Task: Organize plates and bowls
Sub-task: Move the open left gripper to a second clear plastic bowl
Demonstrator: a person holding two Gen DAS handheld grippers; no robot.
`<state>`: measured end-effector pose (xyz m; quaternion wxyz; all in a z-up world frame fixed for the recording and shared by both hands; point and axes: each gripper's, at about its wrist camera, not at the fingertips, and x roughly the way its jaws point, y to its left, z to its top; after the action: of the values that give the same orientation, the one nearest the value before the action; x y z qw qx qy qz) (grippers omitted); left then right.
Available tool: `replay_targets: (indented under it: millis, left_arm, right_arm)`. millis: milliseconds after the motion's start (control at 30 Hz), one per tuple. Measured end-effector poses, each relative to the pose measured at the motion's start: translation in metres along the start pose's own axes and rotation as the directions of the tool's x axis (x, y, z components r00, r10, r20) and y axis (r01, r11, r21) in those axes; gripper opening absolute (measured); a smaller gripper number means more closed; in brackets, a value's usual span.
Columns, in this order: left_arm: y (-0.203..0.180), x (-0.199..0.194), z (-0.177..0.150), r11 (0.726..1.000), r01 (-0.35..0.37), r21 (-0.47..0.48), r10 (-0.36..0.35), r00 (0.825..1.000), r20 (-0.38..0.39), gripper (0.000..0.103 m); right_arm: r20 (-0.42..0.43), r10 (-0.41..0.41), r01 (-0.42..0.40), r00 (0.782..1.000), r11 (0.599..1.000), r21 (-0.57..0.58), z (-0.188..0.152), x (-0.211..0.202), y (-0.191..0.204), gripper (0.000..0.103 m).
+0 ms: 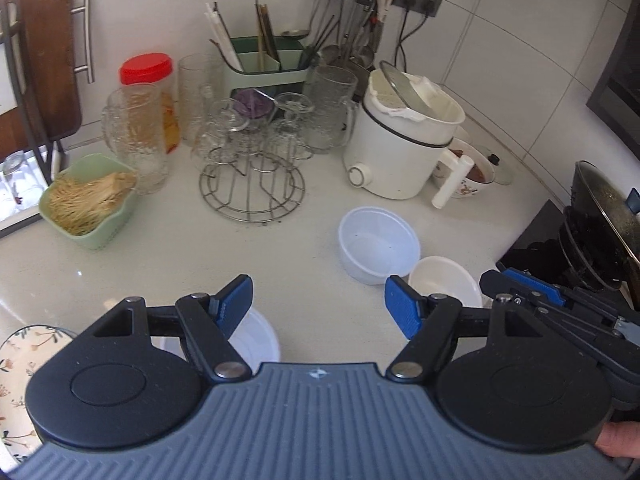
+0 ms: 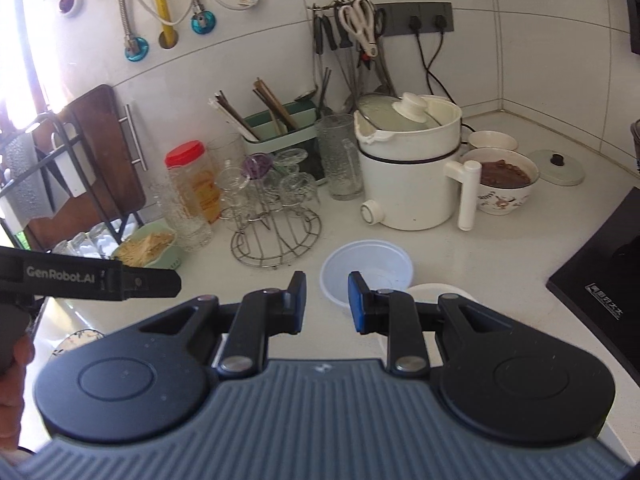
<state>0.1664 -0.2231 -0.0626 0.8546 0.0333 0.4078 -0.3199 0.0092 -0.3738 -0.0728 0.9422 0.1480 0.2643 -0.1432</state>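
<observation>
Both grippers, left (image 1: 318, 304) and right (image 2: 327, 300), gape empty; translucent white plastic bowl (image 2: 366, 270) just ahead could skid if pinched off-centre.

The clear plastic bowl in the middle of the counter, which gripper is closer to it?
Right, I think. The right gripper hovers open right at the clear plastic bowl, its fingertips framing the rim. The left gripper is open too, but sits back and left of it.
</observation>
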Motion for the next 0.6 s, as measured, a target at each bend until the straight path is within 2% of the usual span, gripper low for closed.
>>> replay_targets:
  millis: [300,333,367,400,433,467,600]
  left_arm:
    - [-0.019,0.024,0.008,1.0,0.015,-0.01,-0.016,1.0,-0.004,0.077]
    - [-0.02,0.026,0.009,1.0,0.012,-0.011,-0.013,1.0,-0.003,0.077]
    - [-0.021,0.027,0.011,1.0,0.01,-0.013,-0.01,1.0,-0.002,0.077]
    - [-0.022,0.028,0.012,1.0,0.008,-0.016,-0.008,1.0,0.0,0.077]
    - [-0.022,0.029,0.014,1.0,0.004,-0.019,-0.004,1.0,0.0,0.077]
    - [-0.022,0.03,0.016,1.0,0.0,-0.023,0.0,1.0,-0.001,0.077]
    - [-0.022,0.034,0.028,1.0,-0.027,-0.012,0.027,1.0,-0.004,0.077]
  right_arm:
    - [-0.017,-0.02,0.021,1.0,1.0,0.01,0.002,0.005,-0.029,0.027]
    - [-0.019,-0.024,0.024,1.0,1.0,0.012,0.004,0.006,-0.031,0.034]
    - [-0.019,-0.02,0.021,1.0,1.0,0.016,0.005,0.007,-0.033,0.049]
    - [-0.018,-0.011,0.012,1.0,1.0,0.026,0.006,0.007,-0.036,0.057]
    - [-0.016,0.003,-0.002,1.0,0.999,0.042,0.008,0.008,-0.039,0.073]
    - [-0.014,0.015,-0.014,1.0,0.998,0.055,0.01,0.009,-0.041,0.082]
    - [-0.009,0.004,-0.004,1.0,0.999,0.05,0.021,0.012,-0.041,0.083]
